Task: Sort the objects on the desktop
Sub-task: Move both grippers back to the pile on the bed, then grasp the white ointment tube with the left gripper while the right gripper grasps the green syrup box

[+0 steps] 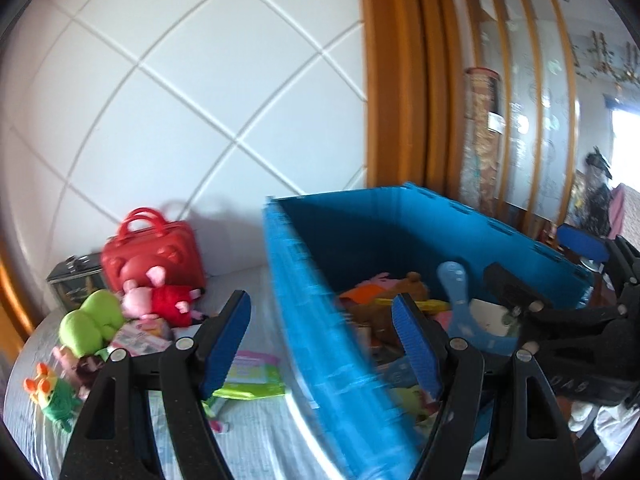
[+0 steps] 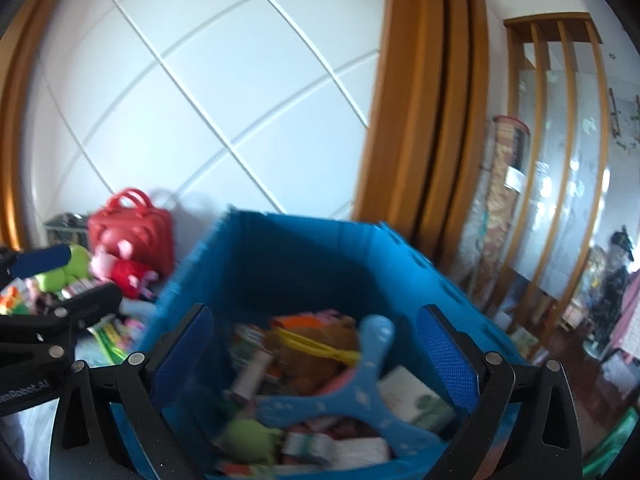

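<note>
Over the blue crate (image 2: 304, 264) at the table's right edge, your right gripper (image 2: 316, 356) hangs released above the blue boomerang (image 2: 360, 384) inside, while your left gripper (image 1: 320, 340) straddles its wall empty-jawed, likely heading for toys (image 1: 160, 304) left behind.

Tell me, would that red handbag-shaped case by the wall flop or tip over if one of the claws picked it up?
Probably stiff: the red case stands upright with a moulded, glossy shell, so it should keep its shape. Its looped handles look like the natural place to grip. Pushed high up, it might tip, since it stands on a narrow base with a pink pig plush resting against its foot.
</note>
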Demonstrator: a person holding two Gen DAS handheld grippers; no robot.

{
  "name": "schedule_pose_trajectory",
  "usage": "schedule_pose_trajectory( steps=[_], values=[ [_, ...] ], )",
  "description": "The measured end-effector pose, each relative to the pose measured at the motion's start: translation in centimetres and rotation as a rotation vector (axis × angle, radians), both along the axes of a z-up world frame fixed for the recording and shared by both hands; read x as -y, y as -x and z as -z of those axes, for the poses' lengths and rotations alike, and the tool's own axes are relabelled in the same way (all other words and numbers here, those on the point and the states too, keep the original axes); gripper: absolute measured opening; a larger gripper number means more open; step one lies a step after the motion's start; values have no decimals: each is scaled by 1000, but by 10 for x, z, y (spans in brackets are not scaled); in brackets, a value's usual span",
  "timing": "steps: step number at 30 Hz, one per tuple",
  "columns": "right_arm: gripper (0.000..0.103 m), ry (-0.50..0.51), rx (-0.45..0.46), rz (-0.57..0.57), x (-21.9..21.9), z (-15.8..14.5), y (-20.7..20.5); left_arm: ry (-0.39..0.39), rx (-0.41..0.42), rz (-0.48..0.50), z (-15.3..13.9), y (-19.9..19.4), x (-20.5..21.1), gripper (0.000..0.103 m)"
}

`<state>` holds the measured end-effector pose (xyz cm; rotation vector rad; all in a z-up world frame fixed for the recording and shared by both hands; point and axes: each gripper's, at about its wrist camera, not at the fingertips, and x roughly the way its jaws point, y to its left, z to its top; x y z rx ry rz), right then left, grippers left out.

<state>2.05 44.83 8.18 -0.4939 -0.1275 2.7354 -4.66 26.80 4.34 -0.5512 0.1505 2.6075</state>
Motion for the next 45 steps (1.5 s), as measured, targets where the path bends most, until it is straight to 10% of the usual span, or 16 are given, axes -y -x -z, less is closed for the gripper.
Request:
schedule_pose_trajectory(
  steps=[20,33,45],
  values=[
    [103,57,139,-287,182,51,106,38,246,-348,91,97,227,73],
    [103,109,484,-280,189,202,188,140,561,-351,229,154,236,73],
    [103,146,533,-239,159,245,239,182,663,-154,299,221,144,73]
  ],
)
